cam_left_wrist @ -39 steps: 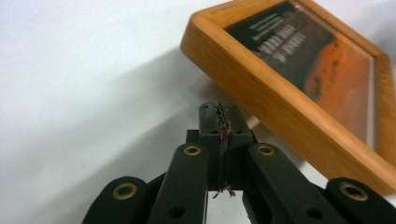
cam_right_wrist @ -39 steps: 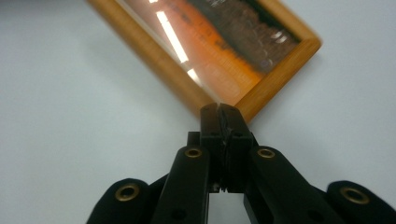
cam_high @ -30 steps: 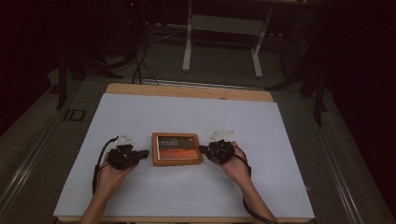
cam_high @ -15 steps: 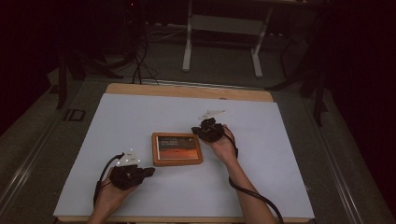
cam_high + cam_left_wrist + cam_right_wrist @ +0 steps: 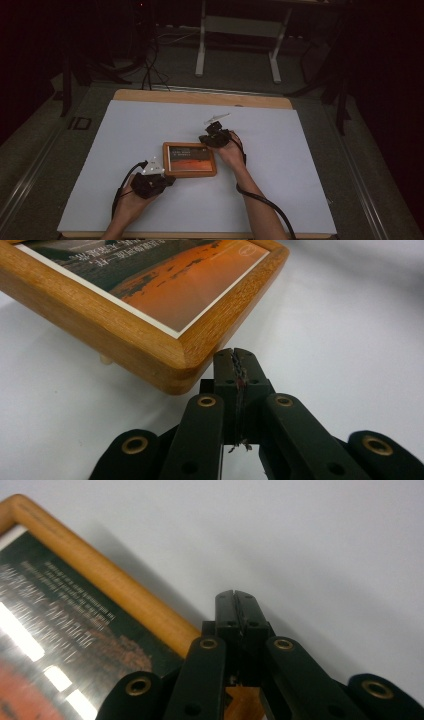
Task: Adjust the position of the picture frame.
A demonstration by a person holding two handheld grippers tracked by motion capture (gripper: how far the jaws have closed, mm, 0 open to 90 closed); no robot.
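A wooden picture frame (image 5: 189, 159) with an orange and dark print lies flat on the white table (image 5: 125, 130). My left gripper (image 5: 167, 181) is shut, its tips right beside the frame's near left corner (image 5: 186, 371), with nothing between them. In the left gripper view the closed left gripper (image 5: 235, 354) sits just off that corner. My right gripper (image 5: 205, 139) is shut at the frame's far right corner. The right gripper view has the right gripper (image 5: 235, 596) with jaws pressed together over the frame's wooden edge (image 5: 100, 570), holding nothing.
The white table has a wooden strip (image 5: 200, 98) along its far edge. Beyond it stand a metal table leg frame (image 5: 237, 45) and floor cables (image 5: 147, 65). Black cables (image 5: 265, 202) trail from both grippers toward the near edge.
My left gripper has drawn back toward the near left corner of the frame. My right gripper has moved farther away and leftward to the frame's far right corner. The frame stays put.
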